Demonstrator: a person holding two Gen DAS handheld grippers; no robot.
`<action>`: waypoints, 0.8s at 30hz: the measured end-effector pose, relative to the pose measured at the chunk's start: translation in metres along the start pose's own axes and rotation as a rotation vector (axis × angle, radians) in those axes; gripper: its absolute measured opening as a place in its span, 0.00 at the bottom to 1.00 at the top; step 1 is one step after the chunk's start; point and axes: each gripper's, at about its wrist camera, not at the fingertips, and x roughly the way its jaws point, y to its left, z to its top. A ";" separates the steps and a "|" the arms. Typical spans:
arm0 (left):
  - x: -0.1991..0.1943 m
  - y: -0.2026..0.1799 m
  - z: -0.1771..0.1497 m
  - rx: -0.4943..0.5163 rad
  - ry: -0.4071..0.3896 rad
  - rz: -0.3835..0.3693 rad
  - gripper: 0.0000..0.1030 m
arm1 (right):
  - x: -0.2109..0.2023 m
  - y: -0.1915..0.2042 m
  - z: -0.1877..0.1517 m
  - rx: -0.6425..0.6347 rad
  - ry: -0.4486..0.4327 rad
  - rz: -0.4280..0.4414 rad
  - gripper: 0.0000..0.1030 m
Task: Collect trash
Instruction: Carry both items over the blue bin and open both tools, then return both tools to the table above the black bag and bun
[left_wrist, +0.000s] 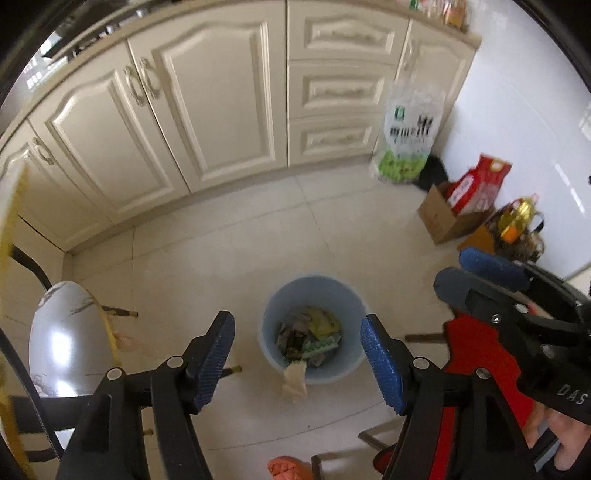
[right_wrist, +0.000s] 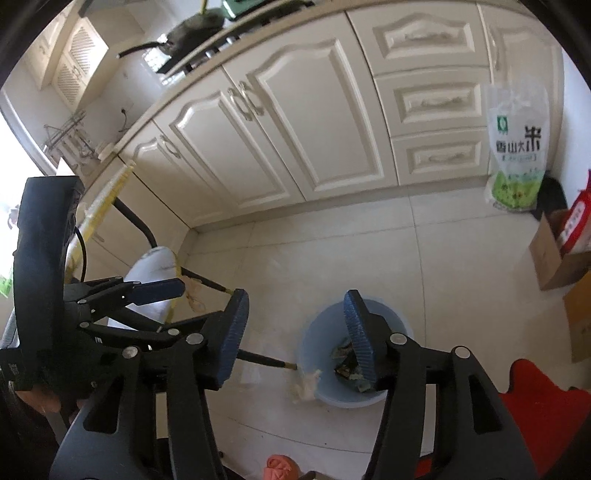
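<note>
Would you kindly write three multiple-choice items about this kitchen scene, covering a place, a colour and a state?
1. Where does the crumpled beige tissue lie?
A. over the bin's rim
B. on the counter
C. on the chair

2. What colour is the round plastic waste bin?
A. red
B. light blue
C. black

3. How does the left tool stand?
A. shut on the tissue
B. open, empty
C. shut on a bottle

Answers: 1 A, the tissue drapes over the near rim; 2 B, its wall shows pale blue; 3 B, nothing sits between its spread pads.
</note>
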 end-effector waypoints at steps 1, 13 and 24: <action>-0.009 -0.001 -0.002 0.003 -0.018 -0.005 0.65 | -0.008 0.006 0.002 -0.007 -0.016 0.003 0.51; -0.139 0.037 -0.098 -0.023 -0.222 0.055 0.67 | -0.063 0.092 0.002 -0.102 -0.108 0.054 0.57; -0.277 0.118 -0.188 -0.137 -0.417 0.221 0.87 | -0.089 0.221 0.039 -0.309 -0.189 0.121 0.92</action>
